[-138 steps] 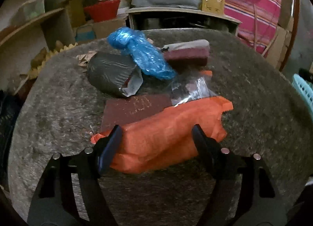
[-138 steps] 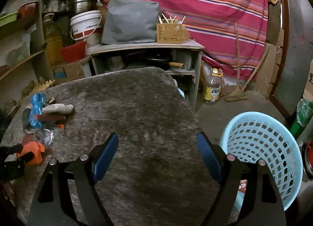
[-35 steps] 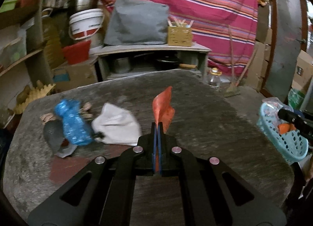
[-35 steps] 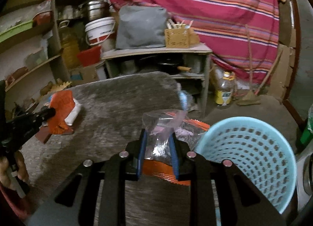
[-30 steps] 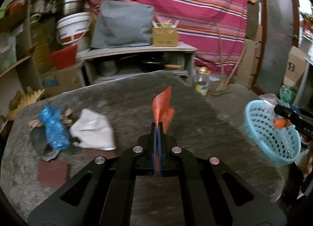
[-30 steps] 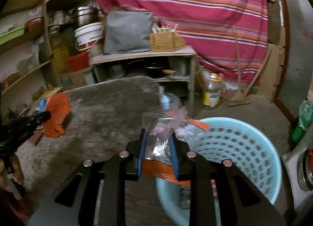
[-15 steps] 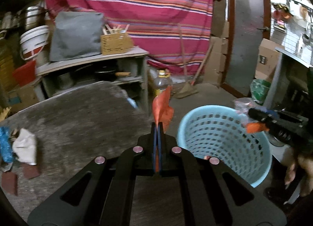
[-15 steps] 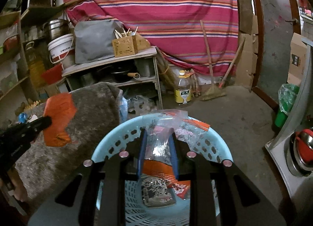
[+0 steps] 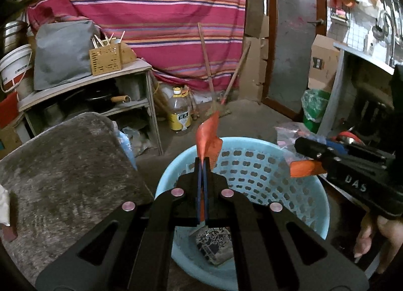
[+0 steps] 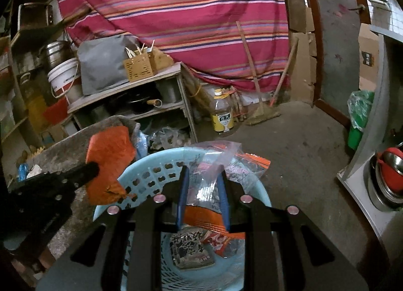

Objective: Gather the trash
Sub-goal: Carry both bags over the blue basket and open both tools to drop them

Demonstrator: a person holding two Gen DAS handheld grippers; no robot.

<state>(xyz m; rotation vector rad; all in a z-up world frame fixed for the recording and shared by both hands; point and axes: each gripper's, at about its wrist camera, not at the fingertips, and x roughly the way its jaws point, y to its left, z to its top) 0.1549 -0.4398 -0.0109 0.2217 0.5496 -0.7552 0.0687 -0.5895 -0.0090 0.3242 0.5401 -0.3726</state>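
1. Two claws over the blue basket [image 9: 297, 190], each loaded.
2. Left claw [image 9: 202, 165] clamped on an orange wrapper [image 9: 207, 137], above the rim at 12 o'clock.
3. Right claw [image 10: 202, 185] clamped on a clear plastic bag [image 10: 214, 162] with orange packet [image 10: 201, 218], above the basket's middle.
4. Judgement: release only with each load inside the rim; the limp wrapper may cling or drift, so part the jaws wide.

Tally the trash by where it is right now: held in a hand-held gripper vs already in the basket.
Held in the left hand-held gripper: 1, orange wrapper
Held in the right hand-held gripper: 1, clear plastic bag
Lying in the blue basket: 2 visible, black printed packet and red wrapper
Total: 4
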